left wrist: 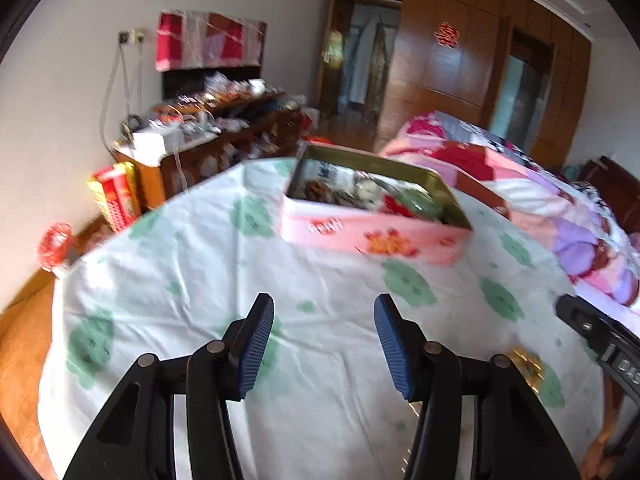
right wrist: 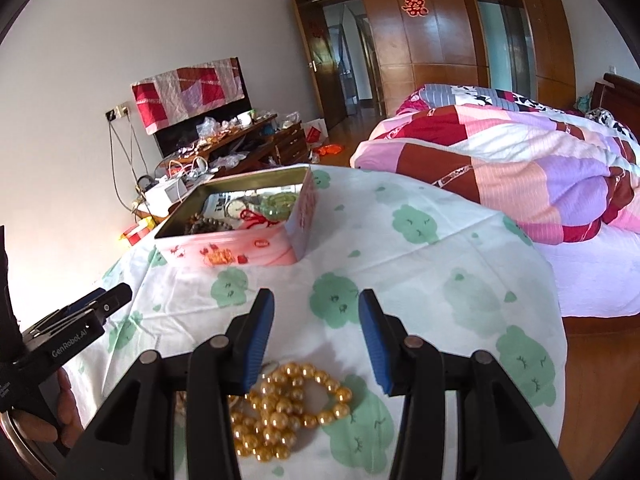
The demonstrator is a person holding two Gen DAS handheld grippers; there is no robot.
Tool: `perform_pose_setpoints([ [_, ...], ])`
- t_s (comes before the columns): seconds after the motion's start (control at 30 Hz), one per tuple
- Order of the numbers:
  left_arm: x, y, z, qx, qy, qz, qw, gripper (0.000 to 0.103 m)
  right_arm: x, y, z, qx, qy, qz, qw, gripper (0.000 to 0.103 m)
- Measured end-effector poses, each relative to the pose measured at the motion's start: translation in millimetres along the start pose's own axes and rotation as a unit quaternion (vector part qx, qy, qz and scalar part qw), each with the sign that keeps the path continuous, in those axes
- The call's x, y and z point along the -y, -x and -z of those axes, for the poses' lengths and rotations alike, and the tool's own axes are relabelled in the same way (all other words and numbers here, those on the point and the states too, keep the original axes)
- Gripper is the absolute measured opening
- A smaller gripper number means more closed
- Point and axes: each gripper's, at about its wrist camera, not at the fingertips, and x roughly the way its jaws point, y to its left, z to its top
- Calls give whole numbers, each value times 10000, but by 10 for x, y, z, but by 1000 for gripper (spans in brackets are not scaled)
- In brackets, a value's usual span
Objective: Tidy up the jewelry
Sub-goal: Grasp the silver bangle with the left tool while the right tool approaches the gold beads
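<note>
Both tools are hovering spread and empty: our right tool (right wrist: 316, 316) above the gold bead necklace (right wrist: 280, 404) on the counter (right wrist: 440, 272), our left tool (left wrist: 324, 332) facing the pink tin (left wrist: 372, 236). Loose strands are risking slipping or snagging.

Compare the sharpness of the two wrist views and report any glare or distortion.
Left wrist view: motion-blurred; the pink tin and tablecloth print are smeared. Right wrist view: sharper, with crisp gold bead necklace and highlights on the beads. Both views: fisheye bending at the edges, dark corners, and a bright washed-out patch low on the left wall.
</note>
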Motion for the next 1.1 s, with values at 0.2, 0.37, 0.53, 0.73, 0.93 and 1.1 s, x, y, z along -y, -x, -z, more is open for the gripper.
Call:
perform_pose_setpoints([
  [0.2,231,66,147,-391,-345,537,9972,51,23,50,98,-118,68,-50,9999,47],
  [0.37,457,-67,241,-879,-549,745,9918,30,103,109,142,-205,36,30,9998,47],
  [0.53,547,-198,300,-1274,-646,727,9871,27,135,126,201,-300,63,66,9995,47],
  [0.73,529,-191,295,-1285,-616,893,9858,8,158,89,190,-403,-1,-118,9991,47],
  [0.93,450,-122,243,-1072,-382,1125,9871,6,136,53,149,-518,148,-410,9977,47],
  [1.1,350,-14,151,-753,-247,1097,9908,6,119,-56,17,-838,399,-907,9915,47],
])
